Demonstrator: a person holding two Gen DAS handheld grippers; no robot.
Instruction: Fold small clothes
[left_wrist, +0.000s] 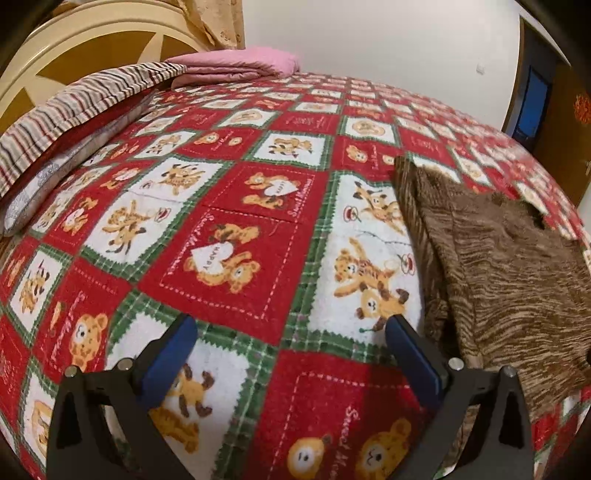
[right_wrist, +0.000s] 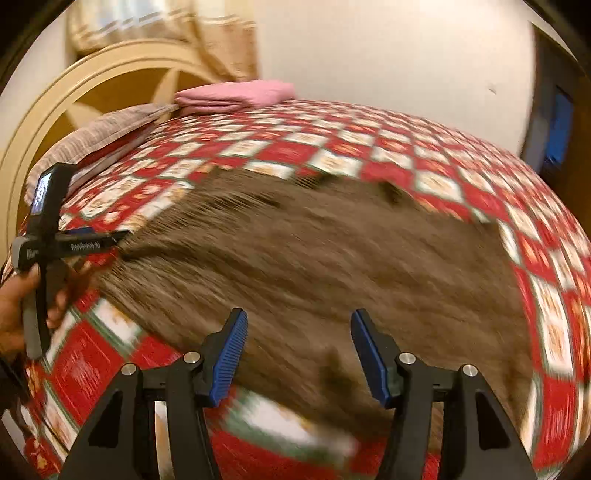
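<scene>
Left gripper (left_wrist: 291, 325) with black arms and blue pads: spread wide, nothing between the fingers, hanging over a red, white and green bear-print blanket (left_wrist: 236, 206) on a bed. To the right of this gripper, just beside its right blue pad (left_wrist: 413, 354), a fuzzy brown striped piece of clothing (left_wrist: 509, 266), lying flat on the blanket, with one edge bunched up along its left side.

Right gripper (right_wrist: 299, 343), also black with blue pads: spread apart too, holding nothing. Right in front of it and under its fingers, the same brown clothing (right_wrist: 314, 258), spread out wide over the blanket (right_wrist: 554, 332). Very blurry here, so hard to tell folds or sleeves. Cannot tell if the pads touch the cloth.

Far to the left of the right gripper, the left gripper (right_wrist: 122, 240) seen from the side, held by a hand (right_wrist: 14, 302), with its tip at the left edge of the brown clothing.

Far ahead of both grippers, a folded pink cloth (left_wrist: 240, 62) at the head of the bed, a striped brown and white pillow (left_wrist: 74, 103) to its left, and a round cream headboard (left_wrist: 55, 48) behind.
</scene>
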